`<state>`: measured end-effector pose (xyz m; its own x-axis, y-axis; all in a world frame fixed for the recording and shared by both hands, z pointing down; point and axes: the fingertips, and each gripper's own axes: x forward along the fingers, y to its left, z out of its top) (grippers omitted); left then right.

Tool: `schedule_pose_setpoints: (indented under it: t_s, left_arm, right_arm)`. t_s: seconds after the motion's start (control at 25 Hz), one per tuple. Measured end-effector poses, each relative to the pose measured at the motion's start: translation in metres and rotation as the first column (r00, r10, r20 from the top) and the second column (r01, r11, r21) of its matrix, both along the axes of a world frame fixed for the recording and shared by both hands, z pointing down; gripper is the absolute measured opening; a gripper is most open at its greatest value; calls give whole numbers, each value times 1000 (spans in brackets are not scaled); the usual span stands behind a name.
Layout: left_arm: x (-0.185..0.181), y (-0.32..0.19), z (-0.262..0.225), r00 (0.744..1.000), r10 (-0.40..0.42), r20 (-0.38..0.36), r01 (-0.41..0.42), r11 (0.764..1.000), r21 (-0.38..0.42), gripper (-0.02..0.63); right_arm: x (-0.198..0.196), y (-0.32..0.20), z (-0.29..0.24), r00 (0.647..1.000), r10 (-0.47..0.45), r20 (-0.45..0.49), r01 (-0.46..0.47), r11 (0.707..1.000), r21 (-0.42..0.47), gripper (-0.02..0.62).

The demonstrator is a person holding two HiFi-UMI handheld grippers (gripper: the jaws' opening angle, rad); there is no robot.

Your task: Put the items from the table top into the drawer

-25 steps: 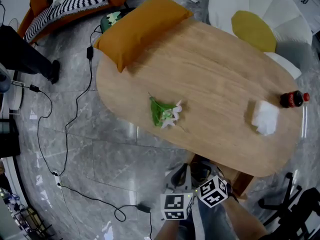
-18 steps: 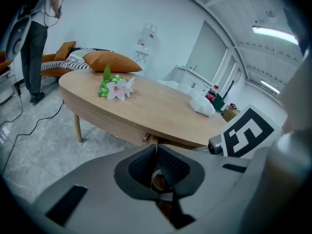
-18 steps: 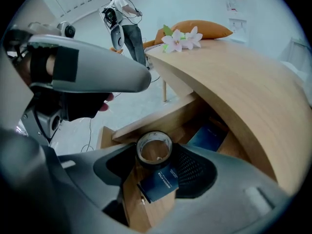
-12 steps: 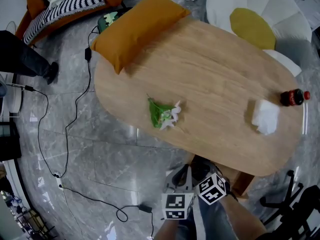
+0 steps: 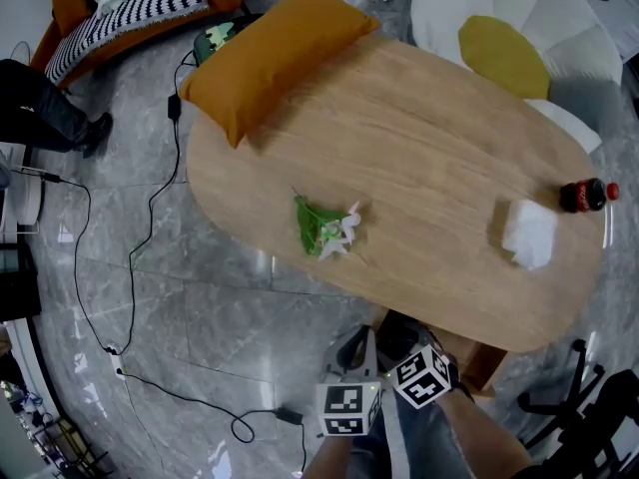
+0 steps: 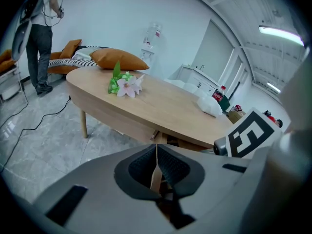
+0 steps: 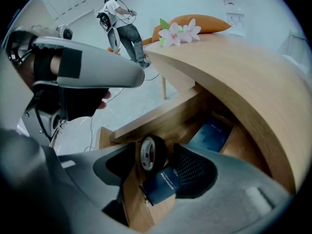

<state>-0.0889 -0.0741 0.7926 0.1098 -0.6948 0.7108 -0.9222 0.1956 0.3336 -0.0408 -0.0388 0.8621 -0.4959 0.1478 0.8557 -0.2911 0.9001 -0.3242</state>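
Observation:
On the oval wooden table (image 5: 439, 148) lie a green-and-white flower (image 5: 327, 227), a crumpled white bag (image 5: 529, 234) and a cola bottle (image 5: 586, 196). Both grippers are low at the table's near edge, their marker cubes (image 5: 344, 410) side by side. My right gripper (image 7: 156, 167) stands open over the pulled-out drawer (image 7: 127, 199). A black tape roll (image 7: 151, 152) shows between its jaws above a dark blue booklet (image 7: 163, 182); wood shows between the roll and the right pad. My left gripper (image 6: 156, 152) is shut, aimed at the table's side.
An orange pillow (image 5: 280, 53) lies on the table's far end. A second dark blue item (image 7: 214, 133) sits deeper in the drawer. A white chair with a yellow cushion (image 5: 504, 58) stands behind the table. Cables (image 5: 130, 297) trail on the floor, where a person (image 6: 41, 33) stands.
The person's leg at the left edge of the head view has drawn back a little. Both grippers and the table items stay where they were.

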Motion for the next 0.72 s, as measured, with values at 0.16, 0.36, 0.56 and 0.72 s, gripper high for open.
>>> schedule_pose_setpoints:
  t_s: [0.16,0.36,0.56,0.72]
  left_arm:
    - [-5,0,1,1000,-23,-7,23,1000,2,14]
    - [-3,-2,-2,1000,-14,-10,14,1000,7,14]
    - [0,-4,-10,1000,-6,-13,6,1000,14,14]
    - [0,-10,-25,1000,-6,-13,7,999,32,14]
  right_arm:
    - [0,-2,0,1000,7,0,-7,1000,-1,241]
    - [3,-7,-6,1000,18,6,-18,1000,10,241]
    - [-1,-2,-23,1000,-2,29,2,1000,-9,241]
    - [-2,-6,-43,997,45,58,-44,999,-11,241]
